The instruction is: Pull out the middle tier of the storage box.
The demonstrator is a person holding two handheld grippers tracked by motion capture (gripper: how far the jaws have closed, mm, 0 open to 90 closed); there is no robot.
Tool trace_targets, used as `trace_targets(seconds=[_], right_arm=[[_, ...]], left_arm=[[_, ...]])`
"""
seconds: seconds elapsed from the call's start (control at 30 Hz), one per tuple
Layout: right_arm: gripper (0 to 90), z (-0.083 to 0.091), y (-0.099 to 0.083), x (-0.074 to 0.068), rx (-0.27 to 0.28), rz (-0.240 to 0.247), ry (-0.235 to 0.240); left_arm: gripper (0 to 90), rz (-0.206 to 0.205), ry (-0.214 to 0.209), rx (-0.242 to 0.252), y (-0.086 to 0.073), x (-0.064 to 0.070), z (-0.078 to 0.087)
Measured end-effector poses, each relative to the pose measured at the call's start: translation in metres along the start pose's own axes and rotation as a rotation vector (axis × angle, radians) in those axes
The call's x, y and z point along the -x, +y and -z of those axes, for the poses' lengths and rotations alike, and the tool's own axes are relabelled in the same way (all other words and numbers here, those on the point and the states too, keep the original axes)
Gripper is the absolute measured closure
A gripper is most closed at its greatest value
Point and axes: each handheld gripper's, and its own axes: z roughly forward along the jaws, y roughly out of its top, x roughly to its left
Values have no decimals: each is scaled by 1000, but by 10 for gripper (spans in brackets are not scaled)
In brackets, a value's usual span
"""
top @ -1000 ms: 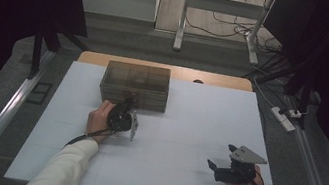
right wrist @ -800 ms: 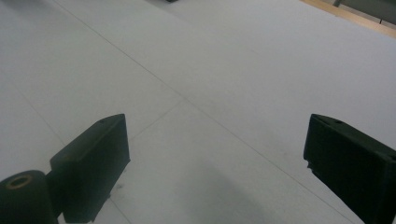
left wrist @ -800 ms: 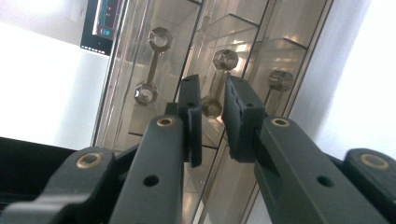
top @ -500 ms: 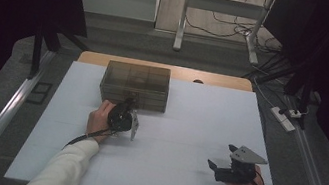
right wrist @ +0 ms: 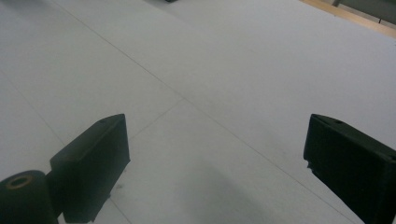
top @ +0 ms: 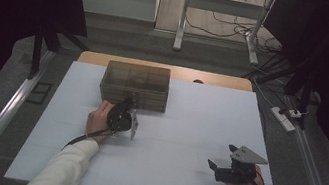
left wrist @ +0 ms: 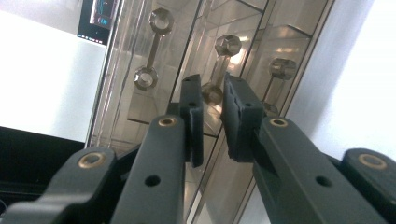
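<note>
Now L tongs (top: 131, 104) rolled sideways at drawer box (top: 136, 85).

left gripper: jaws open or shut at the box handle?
Nearly shut: the left gripper shows a narrow gap between its jaws, around the middle handle of the clear box.

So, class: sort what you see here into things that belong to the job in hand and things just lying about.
In the job:
- clear drawer box
- drawer handle, between the nearly shut jaws
- left claw

Lying about:
- right claw, open over the bare white table
- power strip on the floor
</note>
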Motion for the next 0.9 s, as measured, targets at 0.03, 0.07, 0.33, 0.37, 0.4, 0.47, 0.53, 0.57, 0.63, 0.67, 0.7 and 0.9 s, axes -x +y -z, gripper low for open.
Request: trace_targets(seconds=[0.03,0.07,0.33,0.37,0.4,0.47,0.53,0.57,0.63,0.67,0.7,0.9], right_arm=[[68,0,0,0,0,0,0],[68,0,0,0,0,0,0],[68,0,0,0,-3,2,-1],[68,0,0,0,-2,1,-1],[68,0,0,0,-3,2,-1],[68,0,0,0,-4,3,-2],[68,0,0,0,-3,1,-2],[68,0,0,0,-3,1,-2],[68,0,0,0,-4,2,-1],[68,0,0,0,-5,2,-3],[68,0,0,0,-5,2,-3],[68,0,0,0,-6,1,-1]], left_arm=[[784,-1,0,-2,0,0,0],[784,-2,1,-2,0,0,0],[787,-4,8,-16,1,1,0],[788,-5,10,-17,1,1,0],[789,-9,12,-18,1,1,0],[797,-8,8,-19,1,0,0],[803,-9,11,-19,1,1,0],[805,-9,11,-19,1,1,0],[806,-16,14,-21,2,1,0],[807,-19,17,-20,2,1,0],[808,-19,17,-20,2,1,0],[810,-20,26,-16,1,1,2]])
